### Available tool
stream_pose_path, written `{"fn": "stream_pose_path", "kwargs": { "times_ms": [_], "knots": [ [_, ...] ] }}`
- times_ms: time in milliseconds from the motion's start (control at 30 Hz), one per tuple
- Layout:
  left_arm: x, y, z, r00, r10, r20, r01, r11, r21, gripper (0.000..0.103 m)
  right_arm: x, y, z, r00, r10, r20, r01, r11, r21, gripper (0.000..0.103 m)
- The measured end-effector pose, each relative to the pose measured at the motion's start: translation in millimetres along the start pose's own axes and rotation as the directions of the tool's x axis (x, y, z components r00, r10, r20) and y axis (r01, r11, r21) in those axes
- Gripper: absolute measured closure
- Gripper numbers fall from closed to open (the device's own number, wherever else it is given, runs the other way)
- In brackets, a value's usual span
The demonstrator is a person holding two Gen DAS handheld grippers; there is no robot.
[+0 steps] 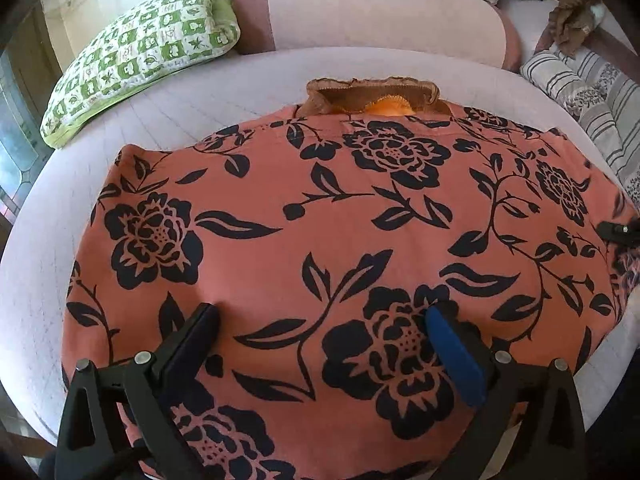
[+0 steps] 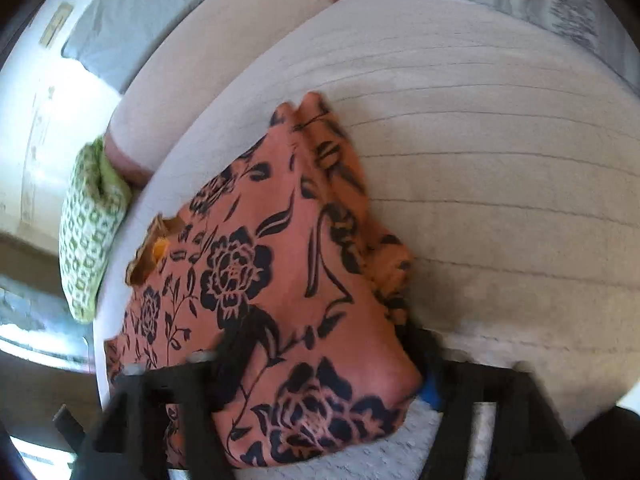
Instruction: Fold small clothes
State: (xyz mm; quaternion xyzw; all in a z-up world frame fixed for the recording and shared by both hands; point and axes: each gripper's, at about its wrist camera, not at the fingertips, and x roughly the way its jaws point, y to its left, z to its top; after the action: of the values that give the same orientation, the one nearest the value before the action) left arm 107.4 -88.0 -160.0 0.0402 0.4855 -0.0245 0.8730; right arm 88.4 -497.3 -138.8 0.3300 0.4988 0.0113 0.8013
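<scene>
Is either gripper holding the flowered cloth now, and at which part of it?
The left gripper is open over the flowered cloth and holds nothing. The right gripper has the cloth's edge between its jaws, but blur hides whether they are shut.

Bedroom: mattress [image 1: 248,80], green pillow [image 1: 140,60]

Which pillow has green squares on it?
The green checkered pillow at the bed's far left. The pink pillow beside it is plain, and the pillow on the right is grey-striped.

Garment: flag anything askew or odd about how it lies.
The garment lies mostly flat, but its right side is bunched into wrinkled folds. A brown collar pokes out at the far edge. No damage shows.
</scene>
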Motion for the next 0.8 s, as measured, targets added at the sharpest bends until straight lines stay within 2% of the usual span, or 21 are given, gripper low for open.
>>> {"fn": "stream_pose_path", "kwargs": {
  "times_ms": [67,133,200,267,333,400,467,500,533,567,600,633,700,733,800],
  "knots": [
    [-8.3,2.4,-4.2,1.0,-0.031,0.004,0.031,0.999,-0.023,0.001,-1.7,9.6,3.4,1.0,0.028,-0.003,-0.028,1.0,0.007,0.08],
    [-21.6,15.9,-8.0,0.998,-0.057,0.04,0.06,0.996,-0.073,0.004,-23.0,45.4,2.5,0.997,0.048,0.057,-0.042,0.994,-0.096,0.08],
    [-44.0,36.0,-10.0,0.992,-0.056,0.115,0.073,0.986,-0.148,0.004,-44.7,89.6,-4.2,0.991,0.083,0.102,-0.06,0.975,-0.215,0.08],
    [-64.9,58.1,-14.2,0.982,-0.042,0.182,0.083,0.971,-0.223,0.004,-62.5,139.6,-19.0,0.981,0.148,0.124,-0.098,0.935,-0.342,0.08],
    [-82.8,82.8,-21.9,0.974,-0.016,0.228,0.085,0.951,-0.296,0.004,-69.0,187.5,-44.4,0.973,0.203,0.111,-0.13,0.876,-0.465,0.08],
    [-96.2,106.1,-33.8,0.966,0.023,0.257,0.075,0.929,-0.364,0.004,-54.0,225.0,-76.7,0.97,0.236,0.051,-0.169,0.814,-0.556,0.079],
    [-97.3,125.5,-44.1,0.969,0.027,0.245,0.082,0.902,-0.424,0.004,-22.2,239.2,-98.9,0.972,0.229,-0.044,-0.211,0.785,-0.583,0.068],
    [-93.9,132.2,-47.7,0.974,0.012,0.227,0.092,0.892,-0.442,0.004,5.9,244.1,-111.1,0.974,0.194,-0.114,-0.223,0.769,-0.599,0.04],
    [-90.8,135.7,-50.1,0.978,-0.003,0.208,0.098,0.889,-0.448,0.004,33.3,244.7,-120.9,0.967,0.161,-0.199,-0.25,0.758,-0.602,0.028],
    [-87.4,137.7,-52.4,0.982,-0.041,0.187,0.121,0.887,-0.446,0.004,55.7,241.2,-128.4,0.953,0.141,-0.267,-0.278,0.76,-0.587,0.028],
    [-85.8,138.8,-53.9,0.98,-0.076,0.186,0.153,0.882,-0.446,0.004,58.6,236.8,-133.2,0.955,0.166,-0.246,-0.283,0.757,-0.589,0.028],
    [-85.8,138.9,-55.6,0.974,-0.111,0.198,0.191,0.872,-0.451,0.004,49.8,235.6,-133.6,0.955,0.203,-0.216,-0.293,0.75,-0.593,0.023],
    [-83.2,134.9,-54.3,0.961,-0.179,0.208,0.258,0.848,-0.462,0.004,33.8,228.9,-125.4,0.934,0.271,-0.232,-0.355,0.767,-0.535,0.016],
    [-82.4,129.5,-52.3,0.951,-0.226,0.211,0.302,0.83,-0.469,0.004,21.5,223.0,-119.1,0.931,0.299,-0.208,-0.364,0.77,-0.525,0.016],
    [-75.8,116.9,-47.2,0.93,-0.306,0.204,0.368,0.801,-0.472,0.004,3.1,209.1,-110.0,0.947,0.293,-0.129,-0.315,0.788,-0.528,0.014]
  ]
}}
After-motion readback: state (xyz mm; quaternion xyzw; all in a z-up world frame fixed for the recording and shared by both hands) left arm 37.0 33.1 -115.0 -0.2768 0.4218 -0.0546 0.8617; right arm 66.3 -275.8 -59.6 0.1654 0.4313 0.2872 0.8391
